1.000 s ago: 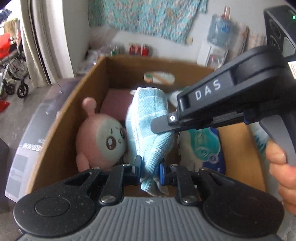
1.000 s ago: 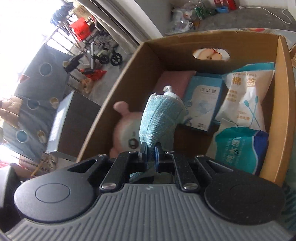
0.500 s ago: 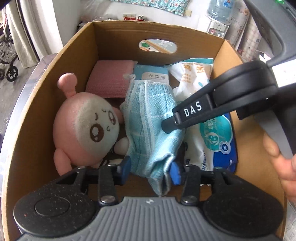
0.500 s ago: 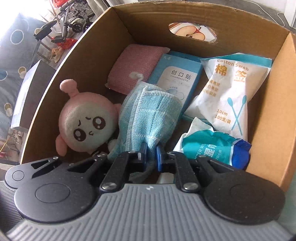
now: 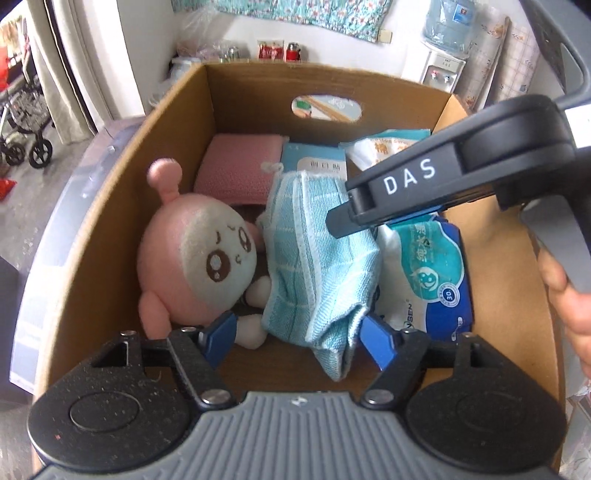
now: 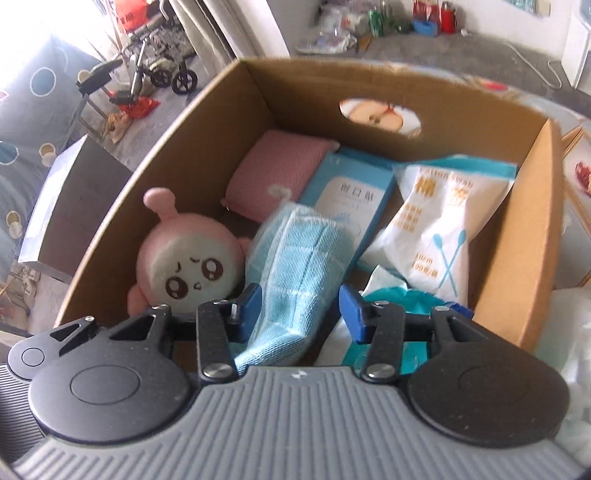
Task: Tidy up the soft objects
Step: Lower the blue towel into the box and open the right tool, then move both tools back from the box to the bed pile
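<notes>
Open cardboard box point(image 5: 177, 122) holding, on its floor: pink plush doll point(image 5: 195, 258) at left wall, pink sponge pad point(image 5: 236, 170) at back, folded light-blue cloth point(image 5: 317, 266) mid-box, plaster box point(image 6: 351, 199), cotton swab bag point(image 6: 439, 229), wet-wipes pack point(image 5: 436, 273) to the right

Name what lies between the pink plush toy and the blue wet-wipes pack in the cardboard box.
The folded light-blue cloth lies between the pink plush toy and the wet-wipes pack; the left wrist view shows it best.

Lived-in home: water dispenser point(image 5: 445, 44), floral wall cloth point(image 5: 303, 14), curtains point(image 5: 55, 55), parked wheelchair point(image 6: 159, 62), patterned bedding point(image 6: 22, 122).
</notes>
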A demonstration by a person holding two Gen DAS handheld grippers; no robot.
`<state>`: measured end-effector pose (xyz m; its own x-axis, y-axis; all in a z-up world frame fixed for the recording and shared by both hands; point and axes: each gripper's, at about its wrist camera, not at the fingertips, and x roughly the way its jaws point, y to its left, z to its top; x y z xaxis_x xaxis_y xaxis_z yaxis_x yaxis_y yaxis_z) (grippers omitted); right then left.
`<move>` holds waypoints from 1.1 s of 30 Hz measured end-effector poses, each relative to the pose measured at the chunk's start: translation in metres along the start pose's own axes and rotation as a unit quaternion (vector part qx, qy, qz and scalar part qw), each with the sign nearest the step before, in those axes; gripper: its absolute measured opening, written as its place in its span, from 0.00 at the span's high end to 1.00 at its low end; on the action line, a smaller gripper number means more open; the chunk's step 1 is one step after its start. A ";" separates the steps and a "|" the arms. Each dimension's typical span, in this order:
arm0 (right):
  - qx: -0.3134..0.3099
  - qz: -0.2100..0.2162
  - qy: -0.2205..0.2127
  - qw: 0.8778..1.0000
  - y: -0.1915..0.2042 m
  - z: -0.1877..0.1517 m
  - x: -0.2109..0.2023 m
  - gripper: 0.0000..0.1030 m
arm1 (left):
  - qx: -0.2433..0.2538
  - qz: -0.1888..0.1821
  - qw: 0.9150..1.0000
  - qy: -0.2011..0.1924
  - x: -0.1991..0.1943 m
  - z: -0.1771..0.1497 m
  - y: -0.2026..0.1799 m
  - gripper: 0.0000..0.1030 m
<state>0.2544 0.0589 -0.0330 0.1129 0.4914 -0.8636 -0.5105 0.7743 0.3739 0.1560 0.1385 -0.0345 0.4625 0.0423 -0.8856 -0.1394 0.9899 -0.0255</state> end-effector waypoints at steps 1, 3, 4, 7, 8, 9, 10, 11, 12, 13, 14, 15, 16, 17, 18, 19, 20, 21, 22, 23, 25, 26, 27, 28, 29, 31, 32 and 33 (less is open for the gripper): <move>0.003 0.006 -0.003 1.000 0.000 0.000 -0.003 0.56 | 0.001 0.002 1.000 -0.006 -0.003 -0.001 0.000 0.24; 0.008 0.017 -0.009 1.000 0.000 -0.001 -0.007 0.56 | -0.001 0.004 1.000 -0.015 -0.011 -0.003 0.001 0.21; 0.010 0.022 -0.011 1.000 0.001 -0.001 -0.009 0.56 | -0.002 0.004 1.000 -0.019 -0.015 -0.004 0.001 0.21; 0.019 0.041 -0.001 0.999 0.003 -0.002 -0.009 0.58 | -0.008 0.001 1.000 -0.029 -0.027 -0.010 0.004 0.20; 0.021 0.041 0.006 0.999 0.004 -0.003 -0.006 0.58 | -0.011 0.000 0.999 -0.032 -0.031 -0.011 0.006 0.20; 0.021 0.038 0.013 0.999 0.006 -0.004 -0.001 0.58 | -0.015 -0.002 0.999 -0.035 -0.033 -0.013 0.008 0.20; 0.023 0.034 0.022 0.999 0.007 -0.005 0.003 0.58 | -0.019 -0.004 0.999 -0.037 -0.036 -0.016 0.010 0.20; 0.027 0.030 0.030 0.999 0.007 -0.005 0.008 0.58 | -0.024 -0.006 0.999 -0.039 -0.039 -0.019 0.013 0.20; 0.032 0.028 0.038 0.998 0.006 -0.005 0.015 0.58 | -0.030 -0.009 0.999 -0.041 -0.041 -0.022 0.016 0.20; 0.039 0.027 0.046 0.998 0.005 -0.006 0.021 0.58 | -0.037 -0.011 0.998 -0.042 -0.043 -0.025 0.019 0.20; 0.046 0.026 0.053 0.997 0.004 -0.007 0.028 0.58 | -0.044 -0.014 0.998 -0.043 -0.046 -0.028 0.022 0.20; 0.053 0.025 0.059 0.997 0.003 -0.008 0.035 0.58 | -0.051 -0.016 0.998 -0.044 -0.049 -0.029 0.024 0.20; 0.060 0.024 0.063 0.996 0.002 -0.009 0.041 0.58 | -0.057 -0.017 0.997 -0.046 -0.051 -0.031 0.026 0.20; 0.064 0.027 0.064 0.996 0.002 -0.011 0.045 0.58 | -0.061 -0.016 0.997 -0.049 -0.054 -0.032 0.027 0.20; 0.066 0.031 0.064 0.995 0.002 -0.012 0.048 0.58 | -0.065 -0.015 0.996 -0.052 -0.056 -0.034 0.029 0.20; 0.068 0.032 0.065 0.995 0.003 -0.013 0.050 0.58 | -0.067 -0.012 0.996 -0.057 -0.059 -0.035 0.029 0.20; 0.069 0.033 0.064 0.995 0.003 -0.014 0.052 0.58 | -0.067 -0.010 0.996 -0.061 -0.061 -0.036 0.030 0.20; 0.070 0.033 0.062 0.995 0.003 -0.014 0.052 0.57 | -0.067 -0.008 0.996 -0.065 -0.063 -0.037 0.029 0.20; 0.071 0.036 0.057 0.995 0.003 -0.015 0.049 0.57 | -0.066 -0.007 0.995 -0.069 -0.066 -0.038 0.028 0.20; 0.073 0.042 0.052 0.995 0.003 -0.016 0.046 0.57 | -0.065 -0.007 0.995 -0.074 -0.069 -0.039 0.027 0.20; 0.081 0.056 0.039 0.994 0.001 -0.019 0.034 0.57 | -0.062 -0.008 0.994 -0.087 -0.075 -0.042 0.024 0.20; 0.084 0.065 0.027 0.994 -0.001 -0.022 0.024 0.57 | -0.060 -0.009 0.994 -0.094 -0.078 -0.043 0.022 0.19; 0.086 0.073 0.016 0.994 -0.002 -0.024 0.014 0.56 | -0.059 -0.010 0.993 -0.102 -0.081 -0.045 0.019 0.18; 0.087 0.081 0.001 0.993 -0.003 -0.028 0.003 0.55 | -0.057 -0.012 0.992 -0.111 -0.084 -0.047 0.016 0.17; 0.087 0.087 -0.012 0.992 -0.004 -0.032 -0.008 0.55 | -0.056 -0.013 0.991 -0.120 -0.087 -0.049 0.013 0.17; 0.085 0.097 -0.045 0.991 -0.007 -0.044 -0.035 0.52 | -0.052 -0.017 0.989 -0.136 -0.094 -0.052 0.004 0.17; 0.082 0.101 -0.062 0.990 -0.008 -0.051 -0.049 0.51 | -0.051 -0.020 0.988 -0.144 -0.098 -0.053 0.000 0.16; 0.082 0.105 -0.081 0.988 -0.012 -0.059 -0.064 0.48 | -0.049 -0.025 0.987 -0.152 -0.102 -0.055 -0.005 0.15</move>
<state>0.2034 -0.0059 -0.0018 0.1607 0.6949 -0.7009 -0.3937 0.6963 0.6001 0.0613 0.1218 0.0305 0.7104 0.0468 -0.7022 -0.1863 0.9747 -0.1235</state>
